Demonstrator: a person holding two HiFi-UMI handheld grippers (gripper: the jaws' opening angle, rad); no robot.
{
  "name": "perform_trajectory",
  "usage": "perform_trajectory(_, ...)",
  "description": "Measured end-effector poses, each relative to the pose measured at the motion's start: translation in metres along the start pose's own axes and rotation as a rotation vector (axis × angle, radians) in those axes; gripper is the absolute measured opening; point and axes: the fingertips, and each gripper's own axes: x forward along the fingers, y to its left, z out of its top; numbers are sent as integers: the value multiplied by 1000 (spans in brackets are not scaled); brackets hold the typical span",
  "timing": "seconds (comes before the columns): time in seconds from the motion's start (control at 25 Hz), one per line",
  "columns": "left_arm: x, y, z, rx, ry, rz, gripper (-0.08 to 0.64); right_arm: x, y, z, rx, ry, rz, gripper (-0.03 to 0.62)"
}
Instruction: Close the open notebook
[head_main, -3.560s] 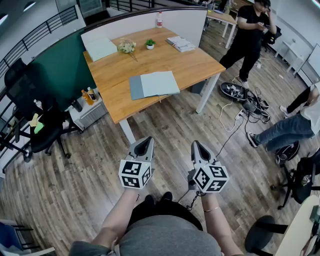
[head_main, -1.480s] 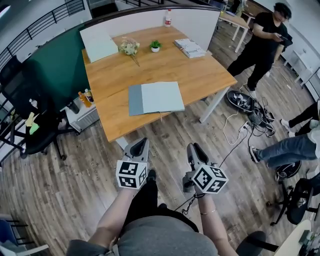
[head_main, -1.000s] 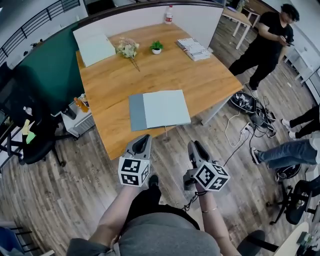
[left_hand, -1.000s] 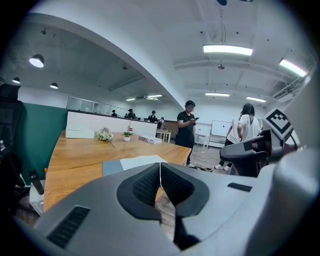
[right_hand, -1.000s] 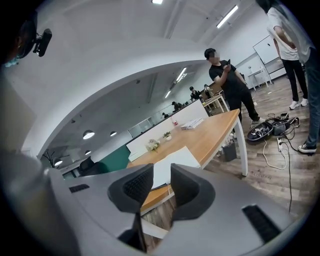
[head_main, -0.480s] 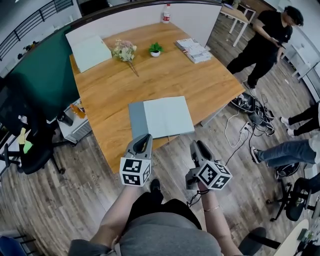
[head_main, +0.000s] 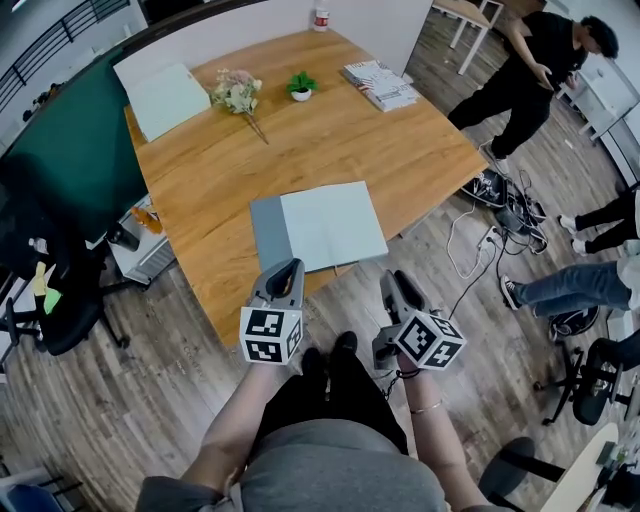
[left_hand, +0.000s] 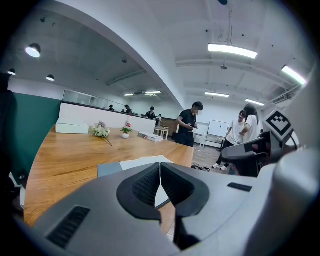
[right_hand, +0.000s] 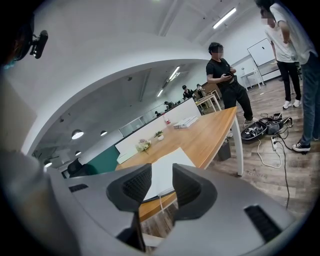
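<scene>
The open notebook (head_main: 330, 225) lies flat by the tabletop's (head_main: 300, 140) front edge. The left gripper (head_main: 290, 268) is closed and empty. The right gripper (head_main: 392, 278) has just been opening its jaws, with nothing between them. It should reach forward and catch an outer edge low.

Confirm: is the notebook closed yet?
No, the notebook lies open on the table, pale page facing up beside its grey cover.

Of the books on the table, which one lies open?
The notebook at the near table edge, grey cover spread beside its pale page. The pale book and the stack at the far side are closed.
</scene>
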Motion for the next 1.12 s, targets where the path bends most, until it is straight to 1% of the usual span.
perform_trajectory(0.16, 9, -4, 1, 5, 5, -11, 25, 5, -9, 2, 9, 4, -11, 138)
perform_trajectory(0.48, 29, -10, 2, 12, 18, -16, 25, 18, -38, -4, 87, 45, -32, 141)
perform_trajectory(0.88, 54, -15, -1, 33, 51, -1, 25, 43, -66, -2, 166, 91, -16, 160)
perform_trajectory(1.12, 66, -17, -4, 36, 77, 18, 25, 62, -79, -5, 206, 141, 8, 164)
